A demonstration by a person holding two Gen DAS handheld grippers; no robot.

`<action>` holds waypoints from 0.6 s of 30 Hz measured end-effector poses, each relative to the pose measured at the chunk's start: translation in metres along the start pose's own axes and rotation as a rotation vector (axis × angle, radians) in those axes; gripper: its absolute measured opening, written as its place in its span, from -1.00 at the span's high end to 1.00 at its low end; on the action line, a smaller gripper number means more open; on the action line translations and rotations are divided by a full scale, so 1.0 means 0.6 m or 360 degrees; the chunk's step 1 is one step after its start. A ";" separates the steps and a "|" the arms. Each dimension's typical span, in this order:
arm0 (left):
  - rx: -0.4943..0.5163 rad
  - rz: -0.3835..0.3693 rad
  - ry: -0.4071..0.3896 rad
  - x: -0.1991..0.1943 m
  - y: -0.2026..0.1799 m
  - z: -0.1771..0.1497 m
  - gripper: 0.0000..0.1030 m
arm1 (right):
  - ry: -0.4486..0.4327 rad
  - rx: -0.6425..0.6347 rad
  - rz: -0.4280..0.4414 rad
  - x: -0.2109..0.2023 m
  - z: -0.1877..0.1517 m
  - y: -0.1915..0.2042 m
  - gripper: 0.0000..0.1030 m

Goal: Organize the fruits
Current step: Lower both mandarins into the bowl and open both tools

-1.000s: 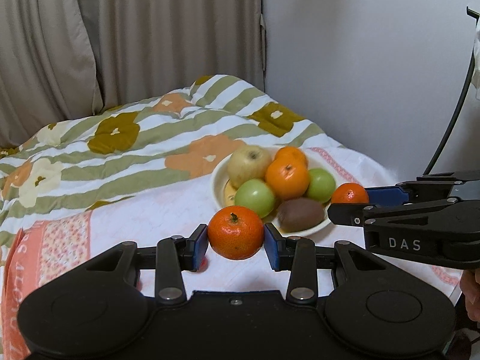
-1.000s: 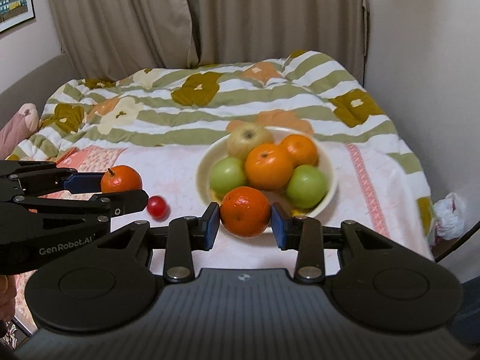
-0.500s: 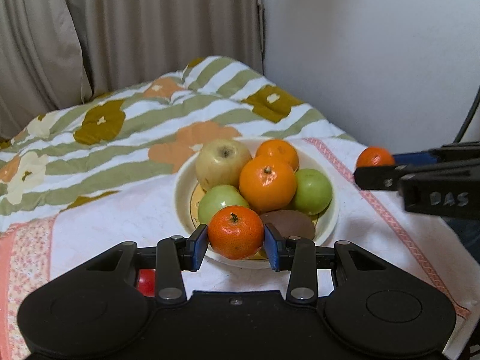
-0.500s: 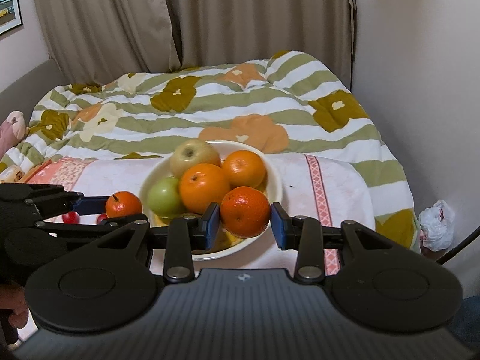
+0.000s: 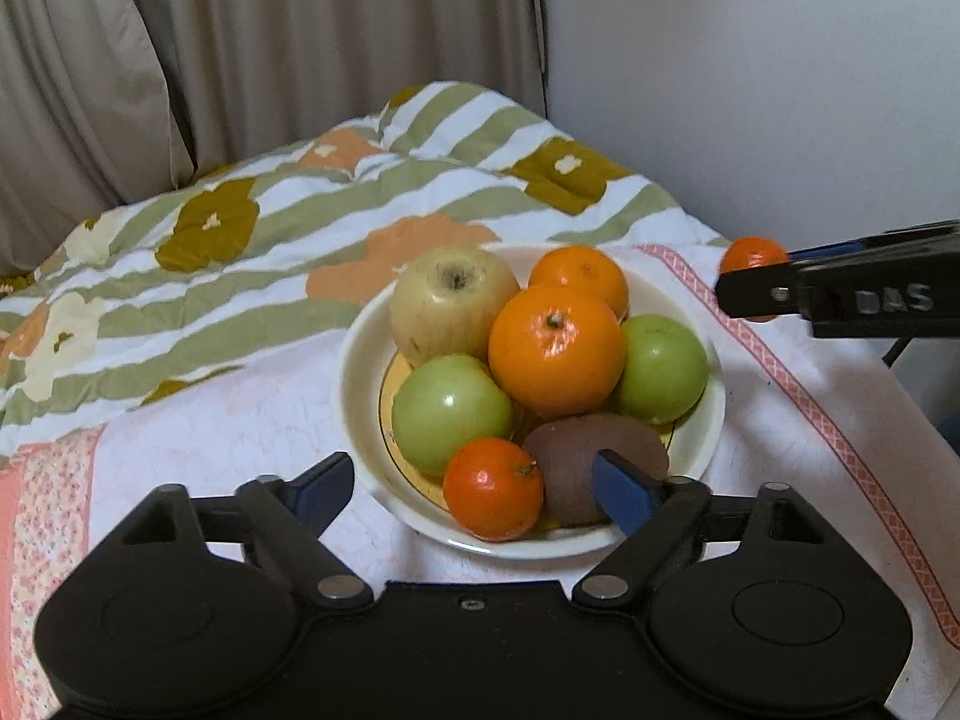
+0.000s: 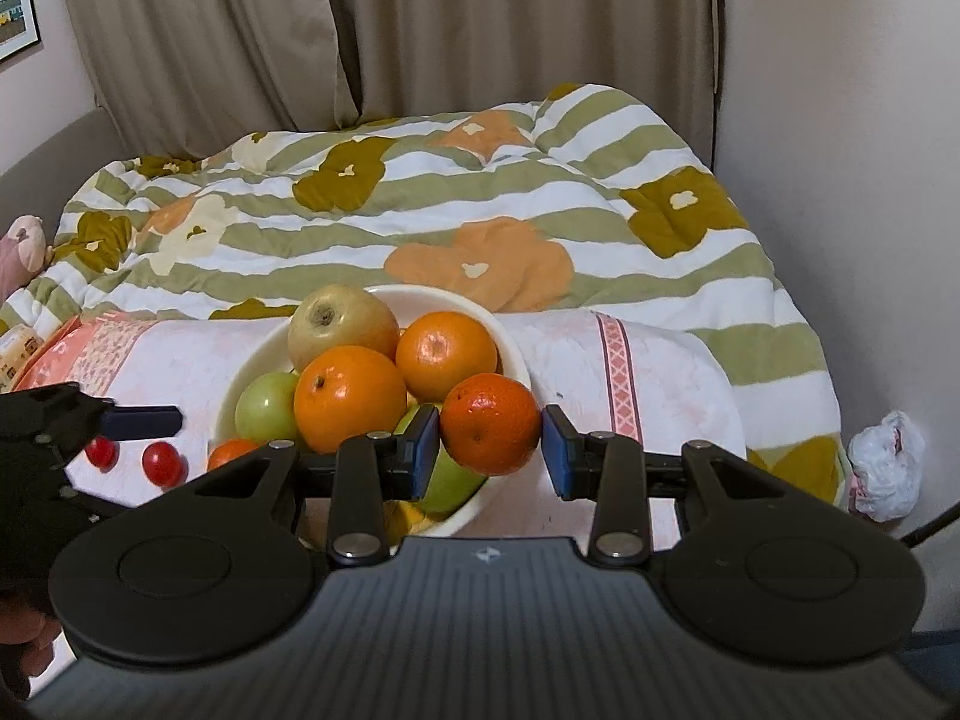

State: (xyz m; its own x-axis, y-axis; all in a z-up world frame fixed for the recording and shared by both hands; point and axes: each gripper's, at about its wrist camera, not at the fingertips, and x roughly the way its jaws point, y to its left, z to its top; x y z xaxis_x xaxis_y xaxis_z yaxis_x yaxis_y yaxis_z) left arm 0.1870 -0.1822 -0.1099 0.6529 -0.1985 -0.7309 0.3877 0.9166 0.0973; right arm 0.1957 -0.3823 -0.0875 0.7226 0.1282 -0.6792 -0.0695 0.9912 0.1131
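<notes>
With the left gripper [image 5: 474, 480] opening off its mandarin [image 5: 493, 489] in the bowl [image 5: 360, 372], the right gripper [image 6: 489, 441], clamping another mandarin [image 6: 491, 423], should lower gently before letting go.

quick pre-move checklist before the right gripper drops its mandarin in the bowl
1. Left gripper jaws opening, pads off the released mandarin: ok.
2. Released mandarin resting inside the bowl, against the kiwi: ok.
3. Right gripper clamped on its mandarin: ok.
4. Held mandarin over the bowl's right rim, not the middle: not ok.
5. Free spot in the bowl beneath it: cannot tell.
6. Two cherry tomatoes outside the bowl: not ok.
</notes>
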 end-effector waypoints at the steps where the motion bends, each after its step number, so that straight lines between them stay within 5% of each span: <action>1: -0.0002 0.0002 -0.0001 -0.002 0.001 0.002 -0.74 | 0.0000 -0.0002 0.0003 0.004 0.004 -0.001 0.00; 18: -0.0149 0.0068 -0.0013 -0.031 0.041 0.013 -0.75 | 0.0037 -0.0047 0.0066 0.085 0.030 0.000 0.00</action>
State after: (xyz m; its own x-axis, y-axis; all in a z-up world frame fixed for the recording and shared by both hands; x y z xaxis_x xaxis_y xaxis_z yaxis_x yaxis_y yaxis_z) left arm 0.1898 -0.1588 -0.0887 0.6728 -0.1612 -0.7221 0.2973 0.9526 0.0644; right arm 0.2447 -0.3761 -0.1093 0.7024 0.1697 -0.6912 -0.1196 0.9855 0.1204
